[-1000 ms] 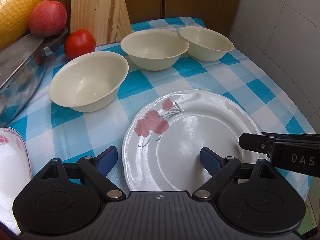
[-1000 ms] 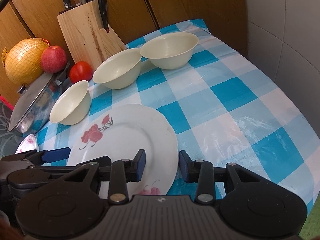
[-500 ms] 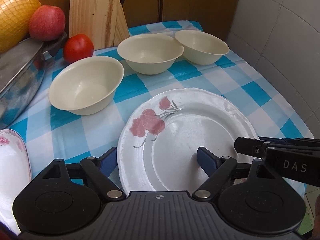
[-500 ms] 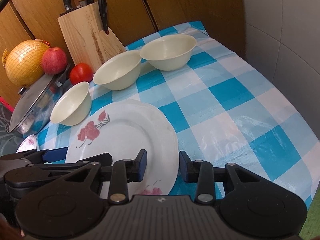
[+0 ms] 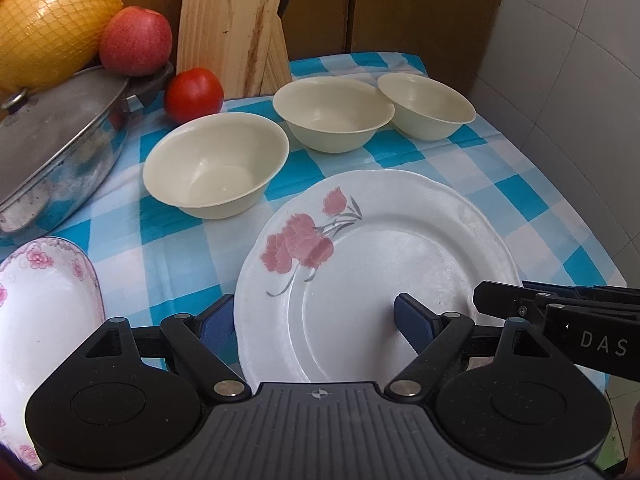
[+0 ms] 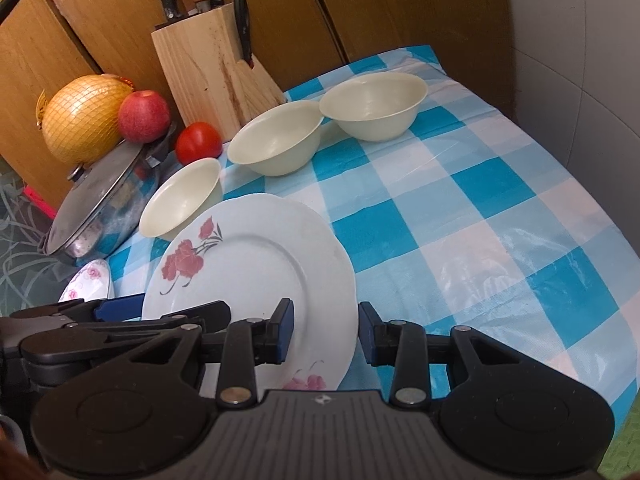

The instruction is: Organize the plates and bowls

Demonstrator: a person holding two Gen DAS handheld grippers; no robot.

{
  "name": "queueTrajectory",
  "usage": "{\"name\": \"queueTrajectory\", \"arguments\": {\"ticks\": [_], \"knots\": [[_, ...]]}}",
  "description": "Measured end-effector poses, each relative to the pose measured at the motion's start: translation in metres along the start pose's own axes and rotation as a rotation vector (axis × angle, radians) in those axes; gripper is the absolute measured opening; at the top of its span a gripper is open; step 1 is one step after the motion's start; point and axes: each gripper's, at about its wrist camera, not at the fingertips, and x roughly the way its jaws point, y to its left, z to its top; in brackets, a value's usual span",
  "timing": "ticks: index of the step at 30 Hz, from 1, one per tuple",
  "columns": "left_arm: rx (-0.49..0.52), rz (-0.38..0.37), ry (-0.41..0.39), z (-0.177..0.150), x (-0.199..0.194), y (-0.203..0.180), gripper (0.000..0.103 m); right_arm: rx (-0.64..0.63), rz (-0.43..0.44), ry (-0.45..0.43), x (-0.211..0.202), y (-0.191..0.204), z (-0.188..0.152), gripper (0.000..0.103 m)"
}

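A white plate with red flowers (image 5: 384,256) (image 6: 256,264) is raised at a tilt over the blue checked cloth. My left gripper (image 5: 316,320) is open, its fingers astride the plate's near left rim. My right gripper (image 6: 326,330) has its fingers on either side of the plate's right rim with a visible gap. Three cream bowls stand behind: near left (image 5: 216,164) (image 6: 182,198), middle (image 5: 332,114) (image 6: 276,138), far right (image 5: 426,104) (image 6: 374,102). A second plate with pink flowers (image 5: 40,300) (image 6: 88,284) lies at the left.
A steel lidded pot (image 5: 60,136) (image 6: 100,196) stands at left with an apple (image 6: 144,116) and a netted pomelo (image 6: 84,118) on it. A tomato (image 5: 194,94) and a wooden knife block (image 6: 208,68) stand behind the bowls. A tiled wall (image 6: 580,40) borders the right.
The flowered plate has risen and tilted, its right edge lifted. Both grippers have moved with it, pulling back and up a little from the bowls.
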Motion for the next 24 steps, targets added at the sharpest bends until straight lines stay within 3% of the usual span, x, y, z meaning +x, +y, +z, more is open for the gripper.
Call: {"name": "queueTrajectory", "arguments": {"ticks": [24], "knots": [[-0.084,0.094,0.002,-0.043,-0.040,0.051,0.089,-0.157,0.116,0.094,0.000,0.060,-0.036,0.033]]}}
